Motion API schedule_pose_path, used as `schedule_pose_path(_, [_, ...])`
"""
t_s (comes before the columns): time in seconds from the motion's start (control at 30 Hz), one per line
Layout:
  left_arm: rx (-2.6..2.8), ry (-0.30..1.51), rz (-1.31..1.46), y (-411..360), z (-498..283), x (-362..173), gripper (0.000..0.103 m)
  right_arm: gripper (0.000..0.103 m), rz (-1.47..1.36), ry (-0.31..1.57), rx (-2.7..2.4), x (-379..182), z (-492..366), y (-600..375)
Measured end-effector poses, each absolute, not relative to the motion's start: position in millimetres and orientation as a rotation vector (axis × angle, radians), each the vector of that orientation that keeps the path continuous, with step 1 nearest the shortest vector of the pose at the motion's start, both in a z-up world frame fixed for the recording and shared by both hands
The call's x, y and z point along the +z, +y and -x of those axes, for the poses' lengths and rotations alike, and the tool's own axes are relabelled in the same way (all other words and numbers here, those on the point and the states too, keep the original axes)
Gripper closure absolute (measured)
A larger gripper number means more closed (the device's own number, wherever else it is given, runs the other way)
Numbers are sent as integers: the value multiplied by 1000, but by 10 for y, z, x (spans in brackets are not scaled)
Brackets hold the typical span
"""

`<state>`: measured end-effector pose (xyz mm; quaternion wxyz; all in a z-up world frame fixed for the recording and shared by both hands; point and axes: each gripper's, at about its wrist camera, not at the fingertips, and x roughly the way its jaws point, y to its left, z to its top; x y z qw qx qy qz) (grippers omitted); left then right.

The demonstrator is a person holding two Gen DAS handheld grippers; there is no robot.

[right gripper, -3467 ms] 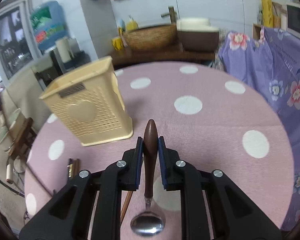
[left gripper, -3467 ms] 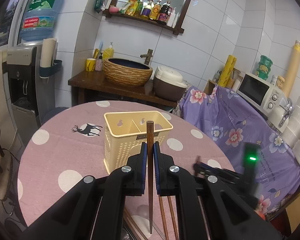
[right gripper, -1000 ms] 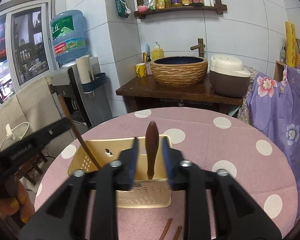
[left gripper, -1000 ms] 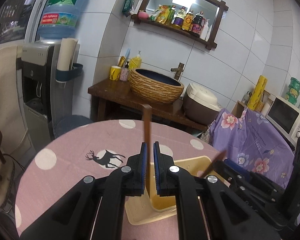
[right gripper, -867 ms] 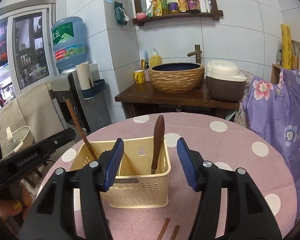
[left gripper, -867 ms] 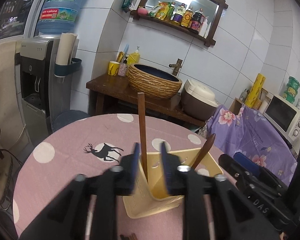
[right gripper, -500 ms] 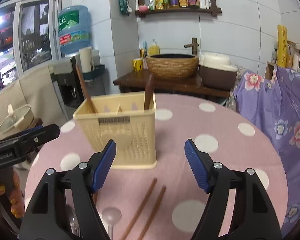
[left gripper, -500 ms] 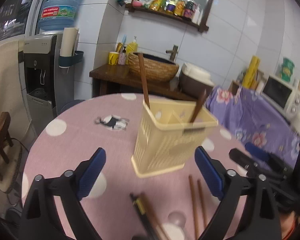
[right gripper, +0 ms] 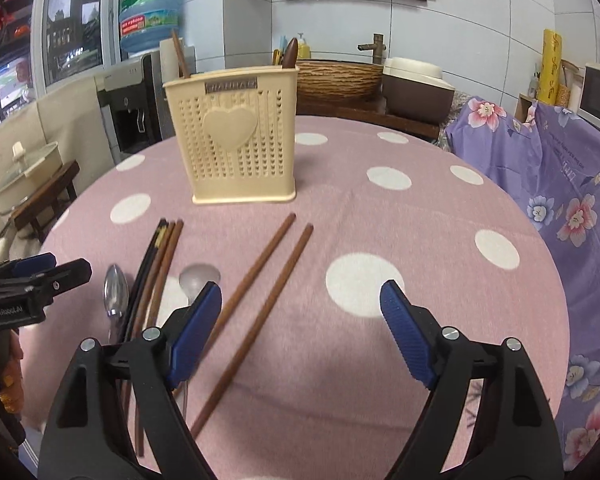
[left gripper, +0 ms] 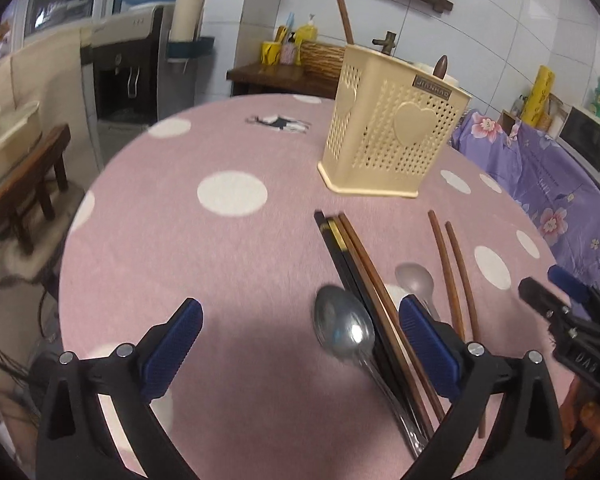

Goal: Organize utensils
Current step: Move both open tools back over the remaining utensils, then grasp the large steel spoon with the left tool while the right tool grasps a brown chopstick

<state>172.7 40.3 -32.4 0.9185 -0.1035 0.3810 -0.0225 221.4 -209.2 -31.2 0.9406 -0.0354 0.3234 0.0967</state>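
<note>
The left gripper (left gripper: pixel 298 336) was held wide open and empty above the table (left gripper: pixel 228 264), its jaws having just been opening. Beneath it, toward 1 o'clock, a steel spoon (left gripper: pixel 346 330) was pressed against a tight bundle of dark and brown chopsticks (left gripper: pixel 364 280); a careless pinch there would likely have taken several pieces or scattered them. The right gripper (right gripper: pixel 300 332) was likewise spread and empty, having just been opening. A loose pair of brown chopsticks (right gripper: pixel 260 300) lay at its 10 o'clock, slightly splayed, so one stick could have rolled free. The cream holder (right gripper: pixel 236 140) stood upright at 11 o'clock, a chopstick (right gripper: pixel 179 56) and a spoon handle (right gripper: pixel 290 53) already in it.
</note>
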Motion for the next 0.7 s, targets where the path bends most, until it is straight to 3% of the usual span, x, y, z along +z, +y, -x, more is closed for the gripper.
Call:
schedule_pose_path(0.17, [-28,804,213,263,-1628,-407,8,22,99,653,188,-373,-2033,-2044])
schedule_pose_path(0.43, [10,856,218,95,-1721,-527,31,22,70,672,161,-431,-1922,-2135])
schedule_pose_path(0.7, [53,884,140,-105,-1843,-579,38,22,46,683,152,-445,-1886,-2215])
